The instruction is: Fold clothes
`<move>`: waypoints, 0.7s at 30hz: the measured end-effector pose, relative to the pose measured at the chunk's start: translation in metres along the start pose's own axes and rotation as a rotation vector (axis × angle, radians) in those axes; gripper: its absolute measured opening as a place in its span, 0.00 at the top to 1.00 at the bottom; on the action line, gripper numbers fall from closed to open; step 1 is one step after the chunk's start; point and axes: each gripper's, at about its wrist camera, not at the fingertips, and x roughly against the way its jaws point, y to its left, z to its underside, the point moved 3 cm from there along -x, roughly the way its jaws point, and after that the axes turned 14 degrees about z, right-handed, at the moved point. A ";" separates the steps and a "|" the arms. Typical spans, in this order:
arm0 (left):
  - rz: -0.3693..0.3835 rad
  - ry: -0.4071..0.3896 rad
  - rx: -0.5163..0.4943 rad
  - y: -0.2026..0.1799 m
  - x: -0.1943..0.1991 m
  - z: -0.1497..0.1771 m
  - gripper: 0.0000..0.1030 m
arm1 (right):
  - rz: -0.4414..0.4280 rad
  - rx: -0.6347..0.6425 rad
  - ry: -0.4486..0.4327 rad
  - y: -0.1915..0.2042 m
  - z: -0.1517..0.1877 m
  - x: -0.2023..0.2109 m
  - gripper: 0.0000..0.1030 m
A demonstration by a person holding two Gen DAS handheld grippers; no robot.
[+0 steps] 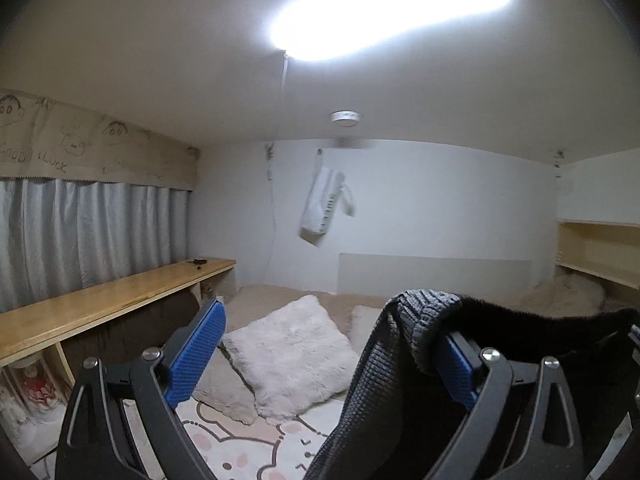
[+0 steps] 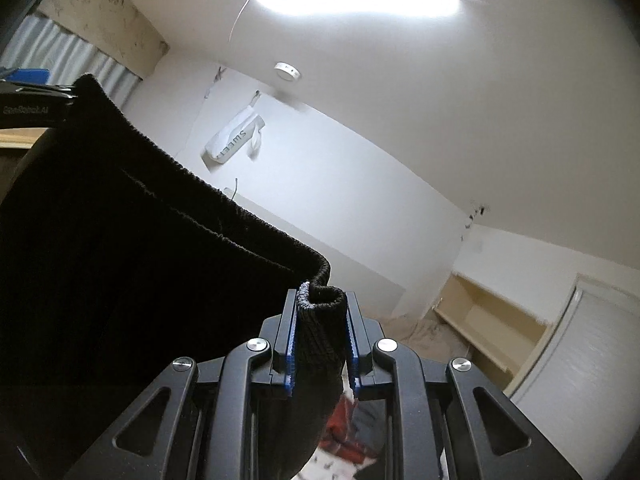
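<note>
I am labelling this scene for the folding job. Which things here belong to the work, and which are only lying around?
Part of the job:
- black knit garment
- right gripper, shut on its edge
- left gripper, jaws wide, garment draped over one finger

Lying about:
- fluffy pillow
- wooden shelf
- curtain
- white bag on the wall

Black tongs [image 2: 320,336] with blue ribbed pads [image 1: 196,354] (silver screws)
</note>
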 end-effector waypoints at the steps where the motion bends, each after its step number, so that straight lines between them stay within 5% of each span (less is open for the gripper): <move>1: -0.005 -0.011 0.006 0.003 -0.004 -0.005 0.05 | 0.009 0.006 -0.012 0.003 -0.008 -0.006 0.81; 6: 0.010 -0.122 0.035 0.013 0.024 -0.039 0.05 | 0.071 0.005 -0.153 -0.006 -0.057 -0.004 0.81; 10: 0.016 -0.152 0.015 0.019 0.070 -0.027 0.05 | 0.067 0.017 -0.208 -0.018 -0.057 0.032 0.81; 15: -0.046 -0.048 0.027 0.032 0.146 0.088 0.05 | -0.033 0.052 -0.163 0.007 0.028 0.100 0.81; 21: -0.168 0.403 0.114 0.066 0.214 0.325 0.05 | -0.295 0.220 0.092 0.089 0.195 0.175 0.81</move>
